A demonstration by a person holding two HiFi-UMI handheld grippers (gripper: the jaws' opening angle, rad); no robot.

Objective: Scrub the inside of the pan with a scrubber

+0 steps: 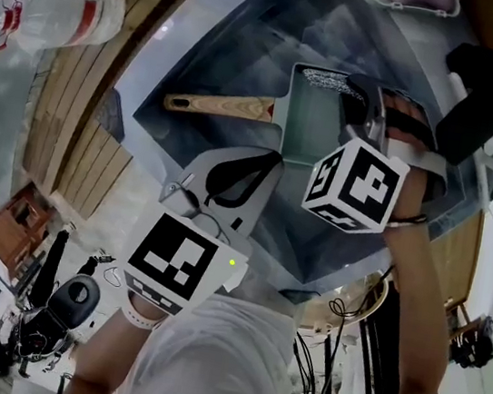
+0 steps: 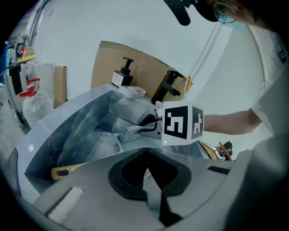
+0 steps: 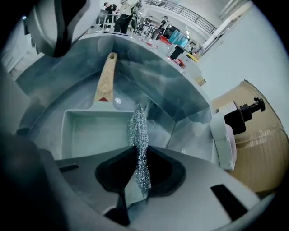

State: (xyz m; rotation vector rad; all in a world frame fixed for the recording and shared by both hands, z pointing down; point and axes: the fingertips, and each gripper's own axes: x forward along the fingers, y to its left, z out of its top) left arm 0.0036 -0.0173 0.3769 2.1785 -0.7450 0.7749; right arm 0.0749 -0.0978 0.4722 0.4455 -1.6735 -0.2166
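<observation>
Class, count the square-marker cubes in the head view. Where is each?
2. One cube is on the left gripper, by the pan's corner; the other cube is on the right gripper, which holds the scrubber over the pan. None seems hidden.

A steel sink (image 1: 230,61) sits in a wooden worktop (image 1: 67,119); cardboard (image 2: 144,67) leans against the pale wall (image 2: 135,22) behind a black tap (image 2: 167,88).

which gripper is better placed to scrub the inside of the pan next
Right. The right gripper is shut on the scrubber and hangs over the pan. The left gripper is shut with nothing between its jaws and sits beside the pan, so it could probably only steady it.
</observation>
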